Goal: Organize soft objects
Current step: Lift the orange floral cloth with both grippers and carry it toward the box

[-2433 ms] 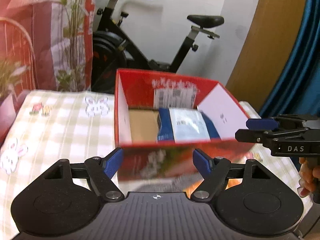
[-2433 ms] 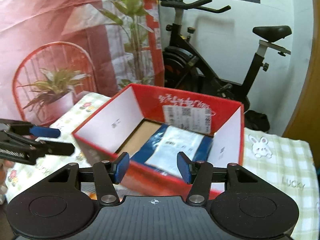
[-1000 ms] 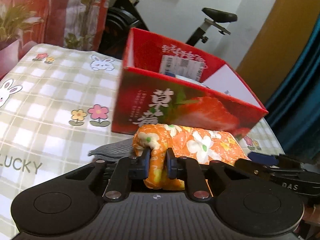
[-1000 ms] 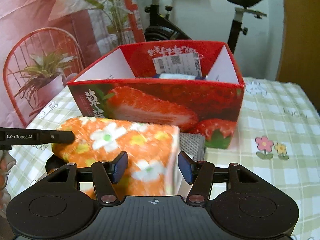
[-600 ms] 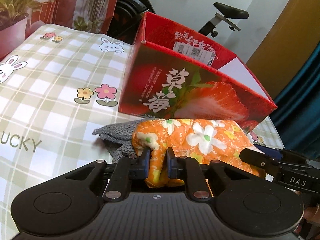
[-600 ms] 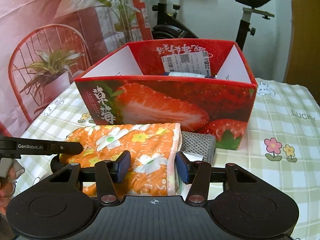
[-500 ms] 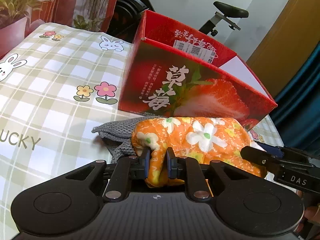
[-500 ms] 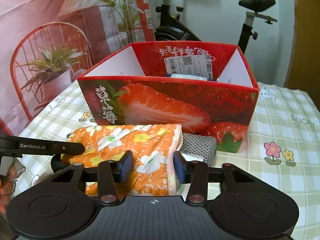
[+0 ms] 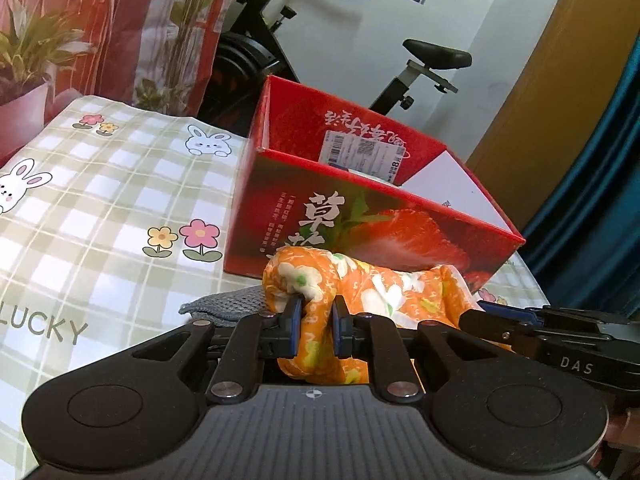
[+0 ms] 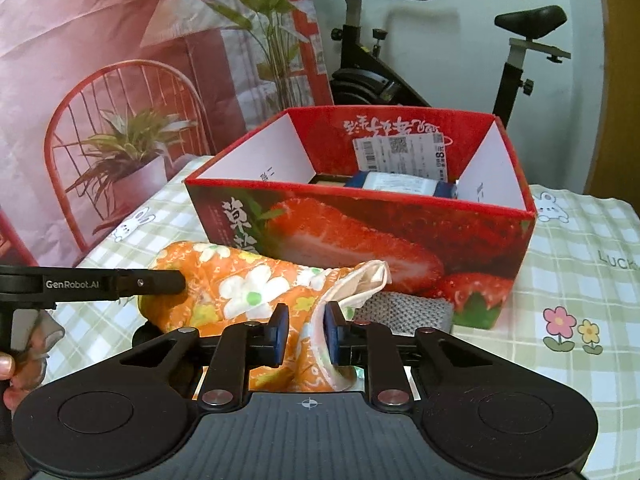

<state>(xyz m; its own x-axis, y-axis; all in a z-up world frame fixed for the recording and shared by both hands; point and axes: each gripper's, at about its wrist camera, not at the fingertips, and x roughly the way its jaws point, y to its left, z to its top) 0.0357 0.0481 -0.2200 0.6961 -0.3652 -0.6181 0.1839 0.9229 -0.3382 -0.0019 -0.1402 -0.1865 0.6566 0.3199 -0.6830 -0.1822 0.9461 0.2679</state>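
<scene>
An orange floral cloth point(image 9: 376, 288) hangs lifted between both grippers, in front of the red strawberry box point(image 9: 360, 220). My left gripper point(image 9: 316, 320) is shut on the cloth's left end. My right gripper point(image 10: 304, 330) is shut on its right end point(image 10: 256, 292), where the white lining shows. A grey knitted cloth point(image 10: 404, 310) lies on the table under it, against the box point(image 10: 360, 232); it also shows in the left wrist view point(image 9: 228, 304). A blue and white packet point(image 10: 400, 184) lies inside the box.
The table has a green checked tablecloth point(image 9: 100, 216) with rabbits and flowers. An exercise bike point(image 10: 400, 64) stands behind the box. A printed backdrop with a chair and plants point(image 10: 120, 100) stands at the left. A blue curtain point(image 9: 592, 200) hangs at the right.
The right gripper has closed on the orange cloth's right end. Both grippers have lifted the cloth off the table, bunching it. The left gripper stayed shut on it.
</scene>
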